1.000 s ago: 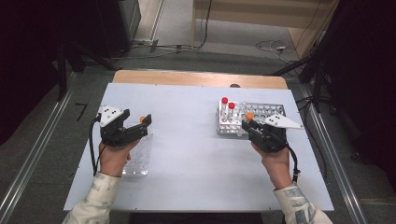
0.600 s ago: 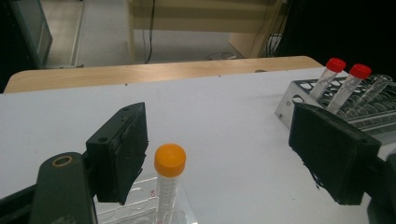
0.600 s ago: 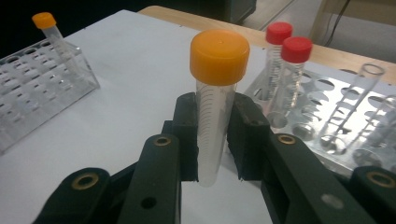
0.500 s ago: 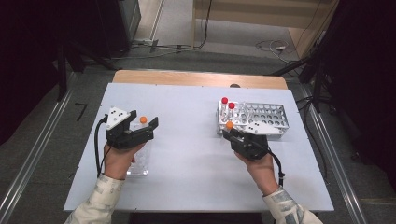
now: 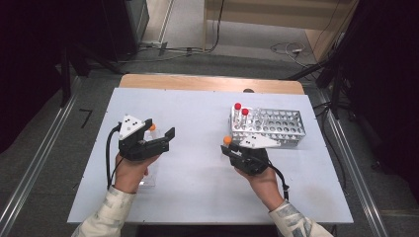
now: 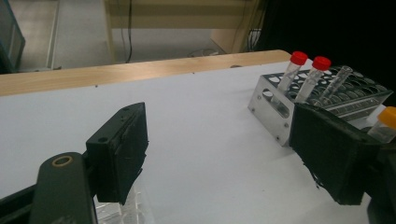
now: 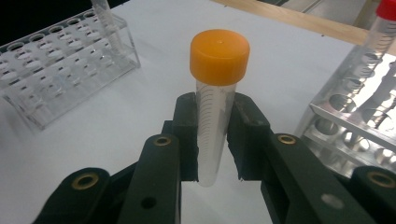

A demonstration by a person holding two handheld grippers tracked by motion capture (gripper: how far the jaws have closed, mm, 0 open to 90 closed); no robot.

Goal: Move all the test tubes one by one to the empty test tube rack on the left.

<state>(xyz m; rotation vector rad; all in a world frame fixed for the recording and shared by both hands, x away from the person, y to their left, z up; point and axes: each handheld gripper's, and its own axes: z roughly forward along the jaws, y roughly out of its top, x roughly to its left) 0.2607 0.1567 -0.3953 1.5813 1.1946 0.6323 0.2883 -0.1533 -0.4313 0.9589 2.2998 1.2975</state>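
Right gripper view: gripping an orange-capped test tube [image 7: 215, 121] upright in the right tongs [image 7: 217, 135], closed snug on its clear body, with the cap standing above the pads. Held off the white table [image 5: 197, 113], in neither rack. Just to the right of these tongs, a metal tube rack [image 7: 345, 126]; farther off to their left, a clear plastic rack [image 7: 60, 56] with one tube standing in it.

Left gripper view: holding nothing in the left tongs [image 6: 219, 154], spread wide over bare table, with a corner of the clear rack beneath them. Ahead and to their right, the metal rack again, carrying two red-capped tubes [image 6: 299, 58] and one uncapped tube [image 6: 338, 79].

Judged as mid-transfer: one tube lifted and in transit between racks, not yet seated. Left to do: lowering it into a hole, letting go, then probably handling the remaining tubes likewise.
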